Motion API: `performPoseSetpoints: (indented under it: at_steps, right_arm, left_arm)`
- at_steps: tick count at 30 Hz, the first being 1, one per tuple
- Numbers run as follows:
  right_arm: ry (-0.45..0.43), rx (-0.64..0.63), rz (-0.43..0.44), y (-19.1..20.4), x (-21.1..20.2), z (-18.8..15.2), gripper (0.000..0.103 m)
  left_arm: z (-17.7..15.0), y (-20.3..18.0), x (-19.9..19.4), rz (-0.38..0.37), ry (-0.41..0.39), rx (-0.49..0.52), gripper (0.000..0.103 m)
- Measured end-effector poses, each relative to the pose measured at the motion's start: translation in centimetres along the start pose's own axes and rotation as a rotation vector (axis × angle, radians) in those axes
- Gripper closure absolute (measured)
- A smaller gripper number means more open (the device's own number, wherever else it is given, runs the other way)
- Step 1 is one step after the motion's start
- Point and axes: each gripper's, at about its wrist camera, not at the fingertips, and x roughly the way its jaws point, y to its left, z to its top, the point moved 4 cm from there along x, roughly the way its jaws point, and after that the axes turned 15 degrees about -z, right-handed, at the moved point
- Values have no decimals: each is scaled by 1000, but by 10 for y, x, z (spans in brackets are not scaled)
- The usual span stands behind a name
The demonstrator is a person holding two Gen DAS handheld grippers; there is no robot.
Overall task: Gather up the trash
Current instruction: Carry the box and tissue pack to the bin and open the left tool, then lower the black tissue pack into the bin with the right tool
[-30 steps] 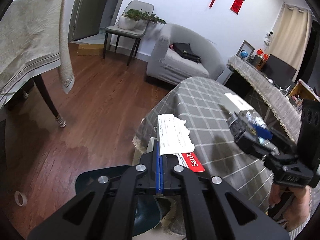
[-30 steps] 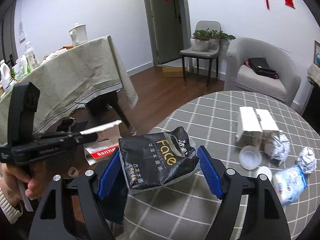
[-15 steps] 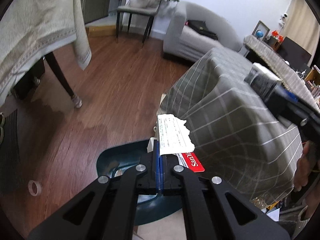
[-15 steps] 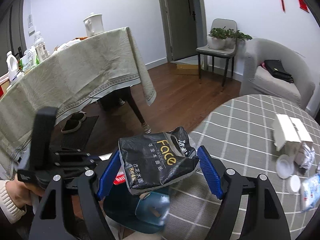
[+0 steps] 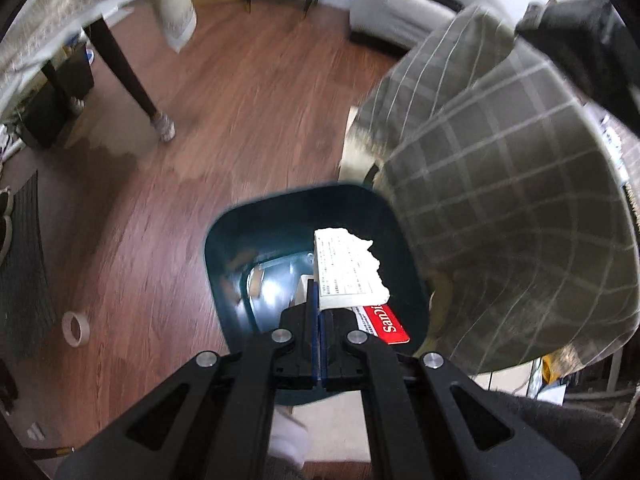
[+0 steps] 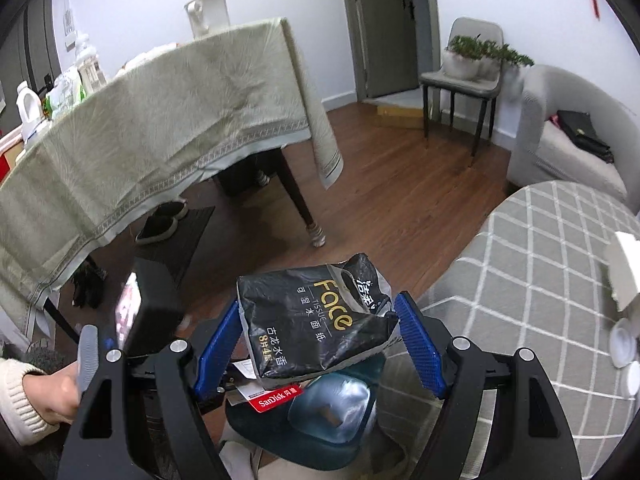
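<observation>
My left gripper (image 5: 319,312) is shut on a torn white and red SanDisk card package (image 5: 352,276) and holds it over the open dark teal trash bin (image 5: 224,240) on the floor. The bin holds some clear plastic trash. My right gripper (image 6: 320,320) is shut on a crumpled black Face tissue wrapper (image 6: 316,320) and holds it above the same bin (image 6: 320,436), beside the edge of the round table. The SanDisk package (image 6: 276,394) shows below the wrapper in the right wrist view.
The round table with a grey checked cloth (image 5: 520,200) stands right of the bin; a white box (image 6: 626,276) and plastic lids (image 6: 622,346) lie on it. A cloth-covered table (image 6: 160,128), a tape roll (image 5: 74,328), a chair (image 6: 464,80) and an armchair (image 6: 568,136) stand around.
Both grippers moved off the round table and down toward the floor. The left gripper now holds the package over the bin opening, and the right gripper carries the wrapper above the bin.
</observation>
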Motion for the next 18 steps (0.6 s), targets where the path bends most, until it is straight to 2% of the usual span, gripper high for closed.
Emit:
performPoseSetpoints:
  at_steps: [7, 10, 12, 18]
  right_arm:
    - [79, -16, 17, 16, 21, -8, 26]
    - [116, -24, 19, 22, 31, -12, 26]
    - [119, -46, 4, 27, 32, -13, 26]
    - [132, -70, 19, 40, 36, -16, 26]
  left_arm:
    - [-17, 23, 18, -8, 89, -47, 101]
    - [-19, 27, 17, -14, 91, -52, 87]
    - [-18, 27, 10, -1, 75, -40, 72]
    - [-5, 39, -15, 10, -6, -66, 61]
